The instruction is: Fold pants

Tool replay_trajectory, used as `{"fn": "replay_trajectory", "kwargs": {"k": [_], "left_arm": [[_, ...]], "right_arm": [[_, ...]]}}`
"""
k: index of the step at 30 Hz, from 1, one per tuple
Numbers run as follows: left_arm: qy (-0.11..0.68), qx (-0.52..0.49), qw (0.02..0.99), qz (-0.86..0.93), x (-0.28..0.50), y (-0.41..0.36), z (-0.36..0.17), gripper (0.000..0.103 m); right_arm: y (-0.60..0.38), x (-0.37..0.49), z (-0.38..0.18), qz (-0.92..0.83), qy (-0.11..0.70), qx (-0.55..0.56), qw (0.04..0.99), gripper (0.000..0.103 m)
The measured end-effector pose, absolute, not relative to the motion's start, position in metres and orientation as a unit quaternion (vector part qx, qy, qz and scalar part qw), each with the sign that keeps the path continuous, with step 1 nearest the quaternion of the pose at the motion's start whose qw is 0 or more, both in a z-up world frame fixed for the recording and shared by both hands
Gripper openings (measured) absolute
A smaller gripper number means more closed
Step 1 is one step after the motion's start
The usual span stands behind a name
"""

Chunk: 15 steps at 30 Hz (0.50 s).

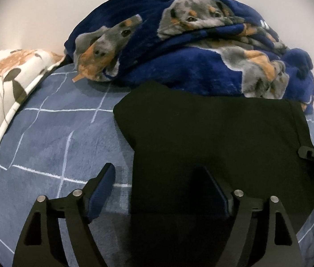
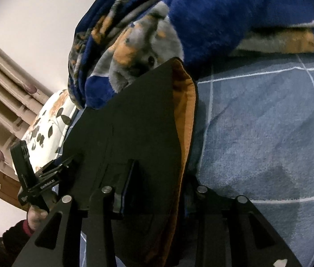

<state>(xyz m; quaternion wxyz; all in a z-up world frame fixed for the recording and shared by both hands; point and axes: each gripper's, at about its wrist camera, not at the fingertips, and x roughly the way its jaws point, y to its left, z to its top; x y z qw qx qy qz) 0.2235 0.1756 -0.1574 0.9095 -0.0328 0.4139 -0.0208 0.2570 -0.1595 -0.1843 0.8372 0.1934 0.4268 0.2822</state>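
Looking down the left gripper (image 1: 157,178) first: it tilts toward the bed with its jaws spread wide, one finger over the blue checked bedspread (image 1: 45,133) at lower left of the frame, the other over the black pants (image 1: 212,138), whose near left edge lies in the gap with neither pad pressing on it, so it's let go. The pants sit folded into a flat dark block in the middle and right of that view, their far edge up against a heaped blue blanket (image 1: 179,55) with dog prints. A white flowery pillow (image 1: 7,77) fills the left edge, and a bit of the right gripper's black frame pokes in at the far right. The right wrist view is rolled over, so everything leans. The right gripper (image 2: 157,178) has its jaws fairly close together around the pants' edge, one finger on top of the black cloth, the other hidden under it, so it looks clenched on the pants (image 2: 130,122), though I can't see that lower pad. Only this view shows the orange lining (image 2: 185,111) along the pants' right edge, the brown slatted headboard (image 2: 1,77) at the left, and a hand (image 2: 34,219) in a dark sleeve holding the left gripper's handle at lower left.
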Motion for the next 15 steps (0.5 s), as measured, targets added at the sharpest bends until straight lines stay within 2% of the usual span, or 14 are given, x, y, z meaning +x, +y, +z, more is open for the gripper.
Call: {"fn": "replay_trajectory", "kwargs": {"k": [8, 15], "left_arm": [[0.409, -0.024, 0.912, -0.002, 0.222, 0.174, -0.158, 0.086], [0.405, -0.014, 0.914, 0.008, 0.22, 0.172, -0.158, 0.088]], "right_arm": [[-0.155, 0.254, -0.182, 0.273, 0.415, 0.175, 0.85, 0.031], [-0.141, 0.244, -0.177, 0.229, 0.393, 0.12, 0.882, 0.041]]}}
